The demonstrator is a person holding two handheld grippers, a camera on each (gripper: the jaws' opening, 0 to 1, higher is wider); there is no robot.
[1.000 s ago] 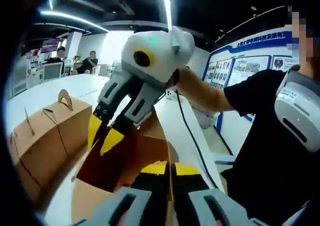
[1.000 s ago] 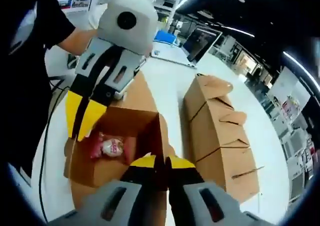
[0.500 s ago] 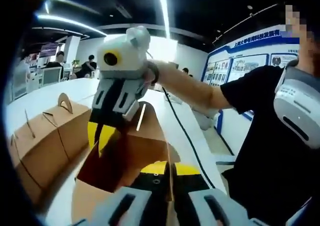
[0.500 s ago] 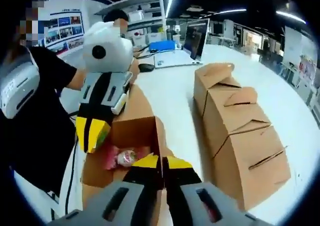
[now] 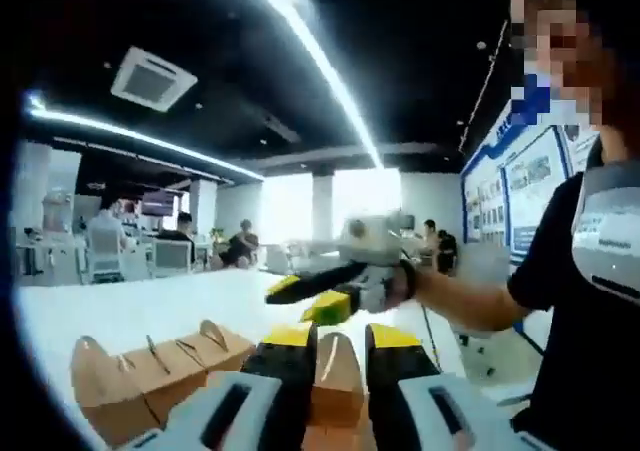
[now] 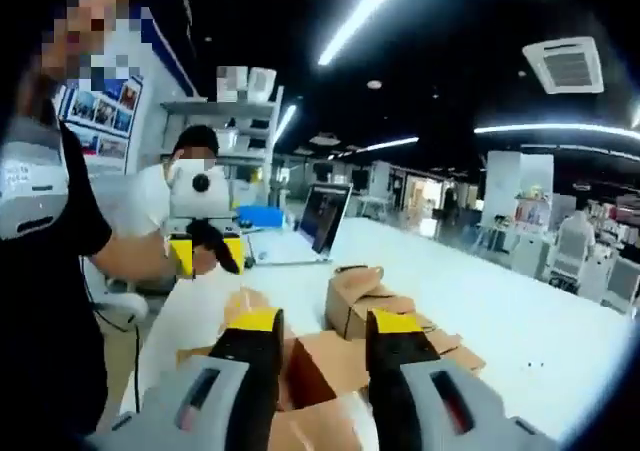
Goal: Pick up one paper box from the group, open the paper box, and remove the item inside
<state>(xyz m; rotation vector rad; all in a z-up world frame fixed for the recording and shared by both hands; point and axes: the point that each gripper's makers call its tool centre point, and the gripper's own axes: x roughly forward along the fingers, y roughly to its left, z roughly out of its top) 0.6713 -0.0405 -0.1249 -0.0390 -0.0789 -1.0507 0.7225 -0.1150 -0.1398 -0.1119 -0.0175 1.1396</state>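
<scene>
"Looking for the paper box (image 6: 312,363), where does it sit against my claws?"

"It's open and brown, and in the right gripper view it lies just past the tips of your right gripper (image 6: 325,321), in the gap between the jaws. They stand well apart with nothing pinched. I cannot make out what is inside the box."

"And the left one?"

"In the left gripper view, one brown flap (image 5: 336,373) rises between the jaws of your left gripper (image 5: 338,336). These are parted too. Whether they touch the flap, I cannot tell."

"What does each view add?"

"The right gripper view gives you a row of closed boxes (image 6: 362,293) beyond the open one. It also shows a laptop (image 6: 322,221) farther off on the white table (image 6: 520,316). Your left gripper is up and to the left there, held at chest height with its yellow pads spread. The left gripper view puts the closed boxes to the left of its jaws. Seated people (image 5: 185,241) are far behind them."

"My arm?"

"In the left gripper view your forearm (image 5: 470,296) reaches in from the right. It holds the right gripper level above the flap, with its tips pointing left and apart."
</scene>
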